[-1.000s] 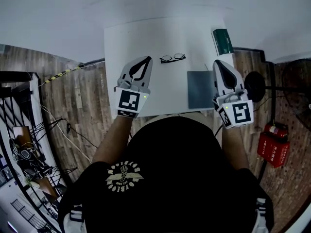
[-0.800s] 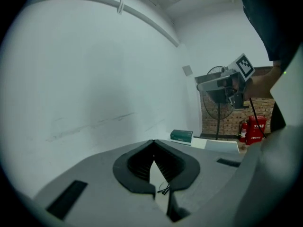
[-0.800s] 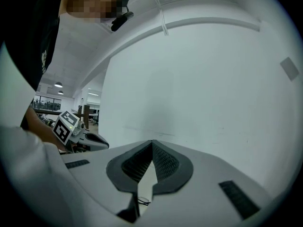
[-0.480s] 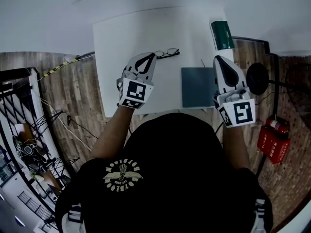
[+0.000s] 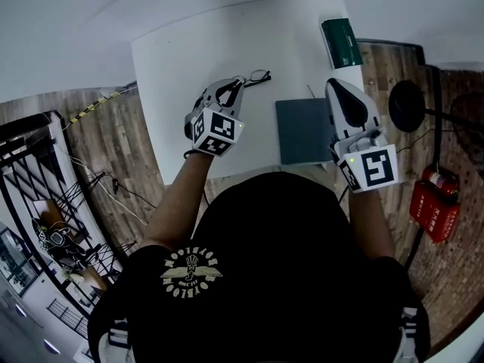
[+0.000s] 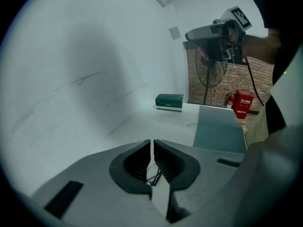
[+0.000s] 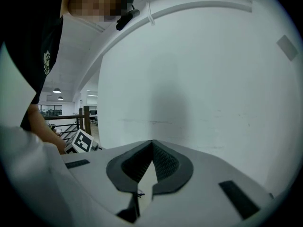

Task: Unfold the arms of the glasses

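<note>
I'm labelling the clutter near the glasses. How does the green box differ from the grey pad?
The green box is green with a pale strip; the grey pad is plain slate grey. The box is smaller but thicker; the pad is broader and looks thin. The box sits near the far right corner of the table; the pad lies by its near edge. Both are rectangular, apart from the glasses.

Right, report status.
Left gripper nearly shut, tips at the glasses, grip unconfirmed. Right gripper shut, empty, raised beside the grey pad. Nothing blocking the glasses.
</note>
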Demonstrator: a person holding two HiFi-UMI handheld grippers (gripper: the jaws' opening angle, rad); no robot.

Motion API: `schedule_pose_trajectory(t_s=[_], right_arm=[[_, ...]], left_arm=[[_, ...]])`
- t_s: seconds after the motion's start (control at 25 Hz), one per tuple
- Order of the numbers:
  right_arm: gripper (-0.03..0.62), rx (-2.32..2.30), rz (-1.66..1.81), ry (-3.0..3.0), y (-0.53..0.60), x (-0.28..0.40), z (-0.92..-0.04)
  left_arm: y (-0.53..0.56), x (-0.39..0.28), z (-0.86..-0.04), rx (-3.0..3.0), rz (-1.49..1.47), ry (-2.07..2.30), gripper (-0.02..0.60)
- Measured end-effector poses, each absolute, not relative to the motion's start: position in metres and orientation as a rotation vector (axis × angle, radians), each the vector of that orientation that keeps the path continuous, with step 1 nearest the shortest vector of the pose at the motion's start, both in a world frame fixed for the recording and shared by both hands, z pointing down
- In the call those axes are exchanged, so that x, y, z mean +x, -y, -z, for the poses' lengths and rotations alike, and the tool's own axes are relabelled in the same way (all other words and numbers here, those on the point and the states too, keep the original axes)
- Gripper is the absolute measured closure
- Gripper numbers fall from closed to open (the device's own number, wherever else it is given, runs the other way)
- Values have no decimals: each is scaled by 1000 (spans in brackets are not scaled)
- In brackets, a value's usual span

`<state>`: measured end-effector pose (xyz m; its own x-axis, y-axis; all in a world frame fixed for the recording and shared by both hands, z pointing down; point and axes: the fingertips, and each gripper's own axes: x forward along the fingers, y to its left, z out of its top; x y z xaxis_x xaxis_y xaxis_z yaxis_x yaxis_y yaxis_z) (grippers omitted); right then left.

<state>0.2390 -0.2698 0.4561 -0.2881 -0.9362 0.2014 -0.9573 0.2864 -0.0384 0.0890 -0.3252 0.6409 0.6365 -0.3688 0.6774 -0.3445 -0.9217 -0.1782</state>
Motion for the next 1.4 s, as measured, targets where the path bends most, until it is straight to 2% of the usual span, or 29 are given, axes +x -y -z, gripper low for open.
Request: schedule_pose_trajectory(t_s=[0.36,0.68,1.28,1.4], right_arm=[[594,1810,-292,2360,271,260,-472],[594,1838,-339,2340,273,266,-480],[594,1881,-397,2314,273,273,-488],[594,1883,-401,2316,272,270,-487]], left_arm=[[328,109,-705,-2706,1411,-446,571],[330,108,-748,-2541,1604,-318,503],[334,113,-780,-2204,1769,-147,489],[341,112,-782,-2165,1786,-159,506]])
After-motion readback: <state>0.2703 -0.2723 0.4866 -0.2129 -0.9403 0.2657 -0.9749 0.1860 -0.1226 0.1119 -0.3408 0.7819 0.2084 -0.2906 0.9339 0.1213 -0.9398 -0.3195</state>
